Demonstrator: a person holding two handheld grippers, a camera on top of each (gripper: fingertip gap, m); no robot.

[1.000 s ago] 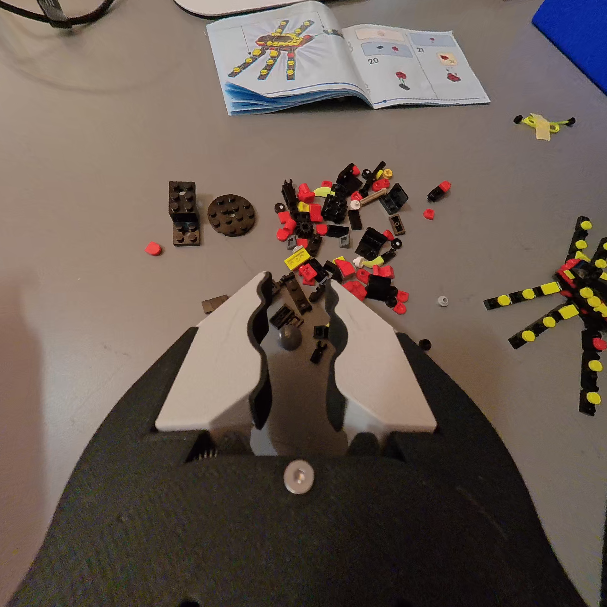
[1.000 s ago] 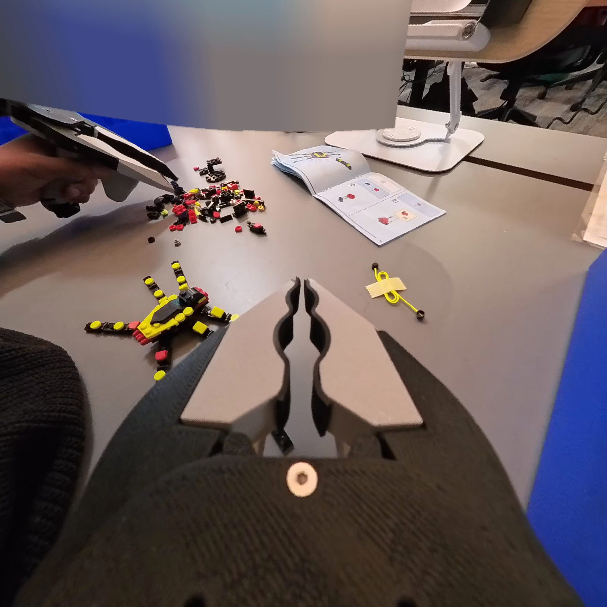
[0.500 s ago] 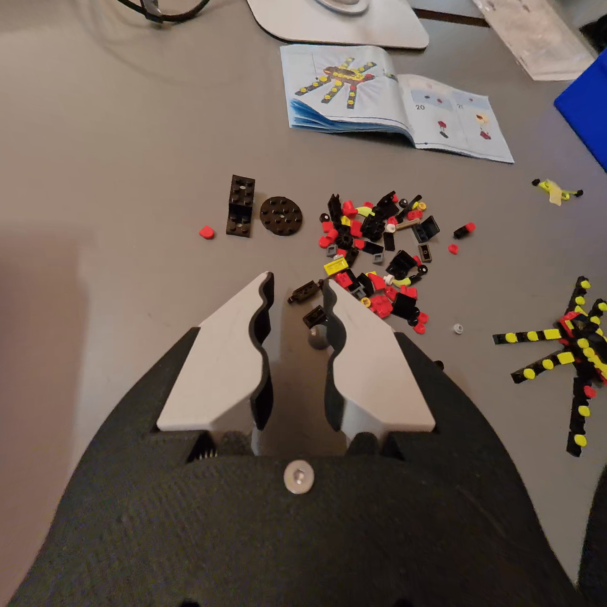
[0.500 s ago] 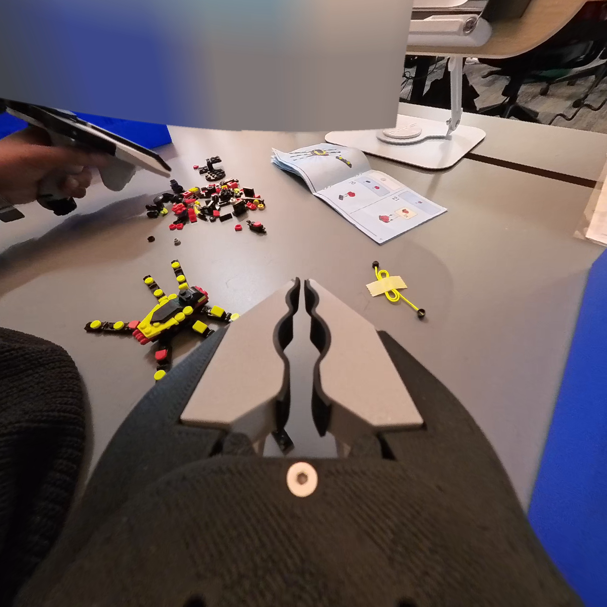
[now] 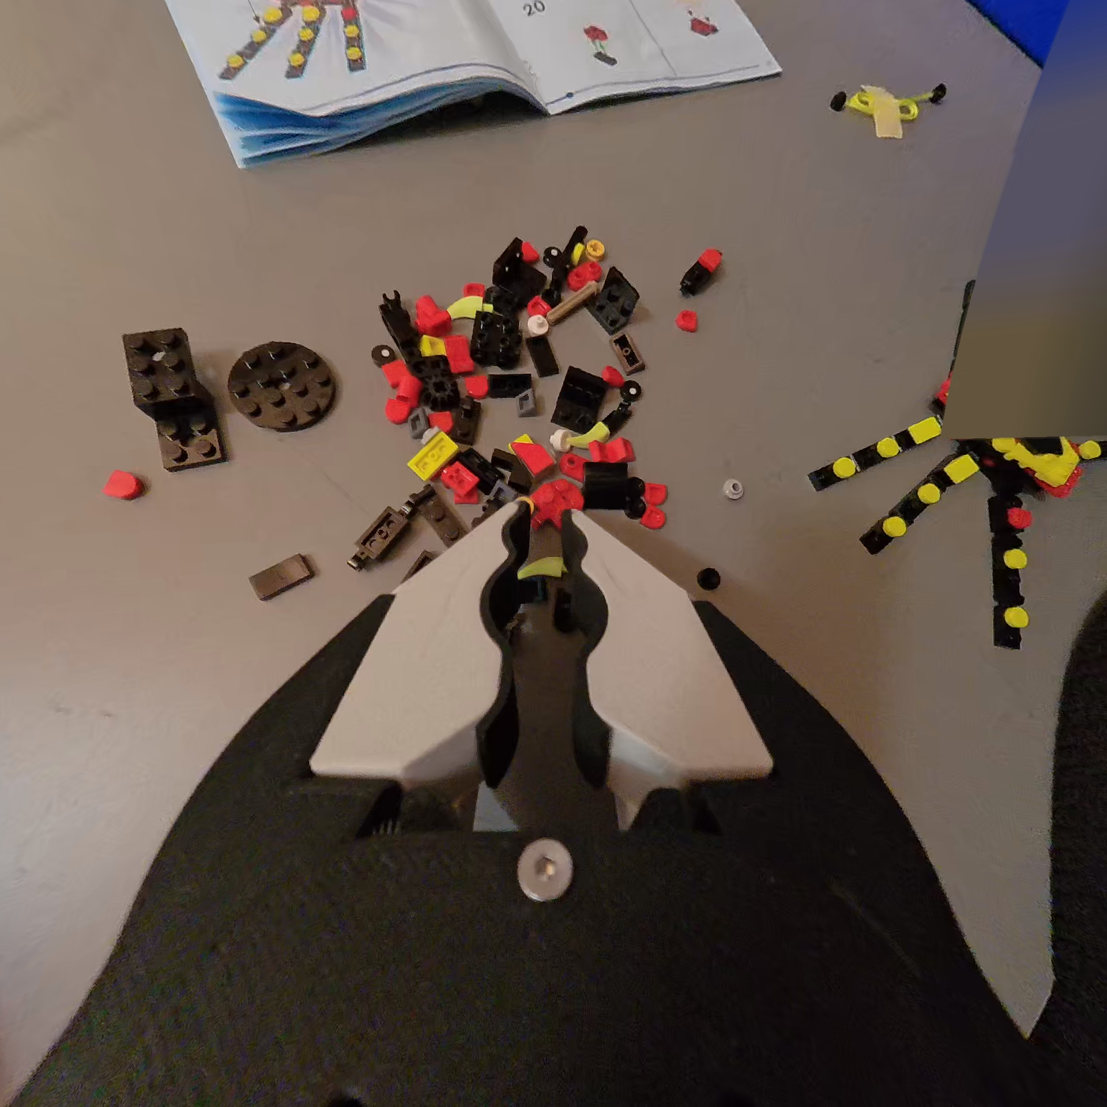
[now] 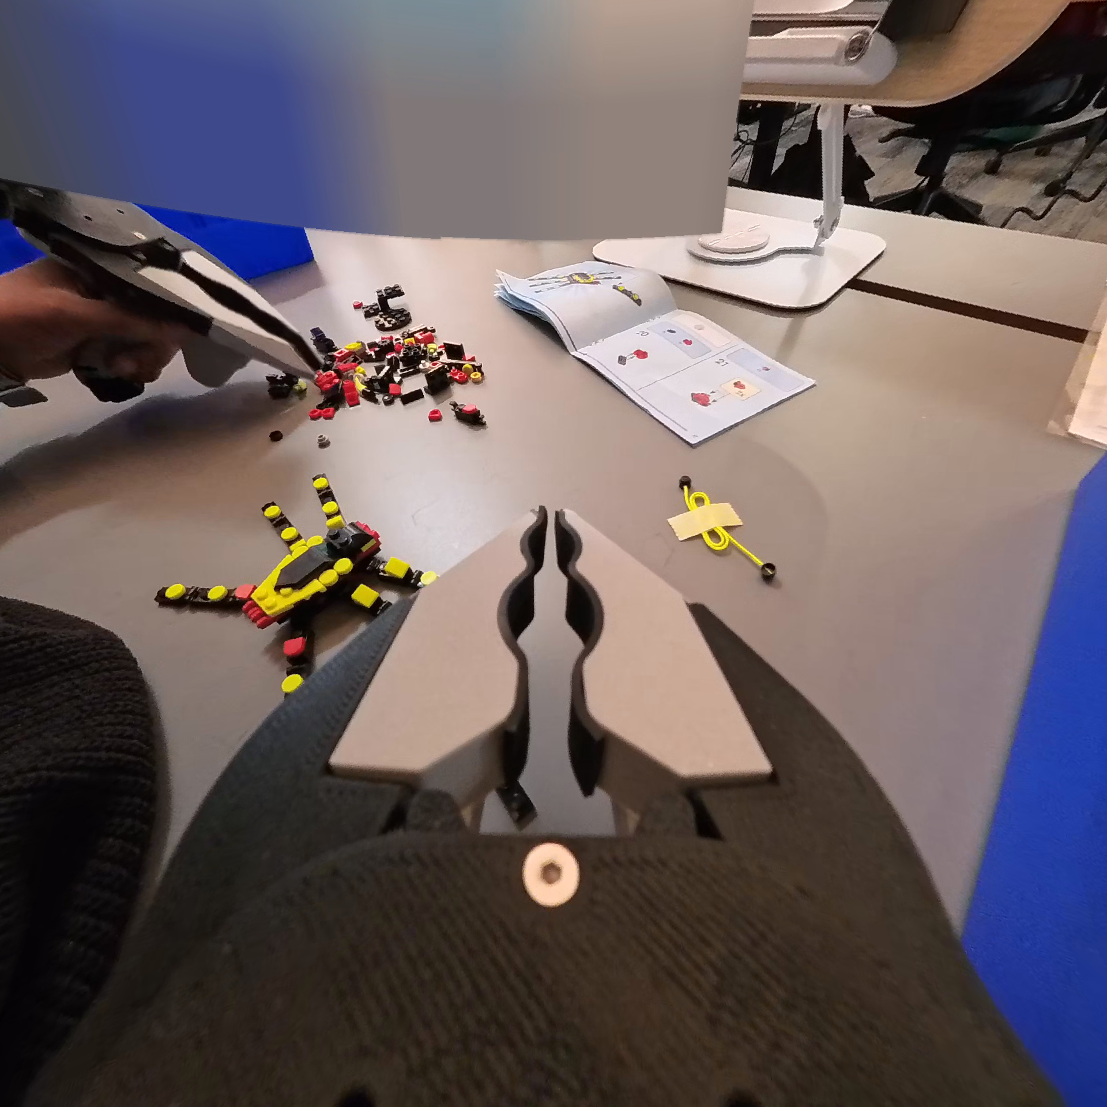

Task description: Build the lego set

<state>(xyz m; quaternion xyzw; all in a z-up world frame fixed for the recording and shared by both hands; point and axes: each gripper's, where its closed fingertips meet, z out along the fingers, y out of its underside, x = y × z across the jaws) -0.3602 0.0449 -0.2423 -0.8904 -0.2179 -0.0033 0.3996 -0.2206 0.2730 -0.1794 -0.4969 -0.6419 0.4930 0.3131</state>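
A pile of loose red, black and yellow Lego pieces lies on the grey table; it also shows in the right wrist view. My left gripper is at the pile's near edge, with its tips closed in on a red round piece. A lime curved piece lies under the fingers. The part-built black and yellow spider sits left of my right gripper, which is shut, empty and above the table. A small black piece is lodged at its finger base.
An open instruction booklet lies beyond the pile. A black brick stack, a round black plate and a lone red piece lie to the left. A yellow string with tape, a monitor stand and a blue surface are on the right. My right fingertips sit around 30 cm from my left ones.
My left gripper moved right and forward into the pile's near edge, and its fingers narrowed around the red round piece. The right gripper has not moved.
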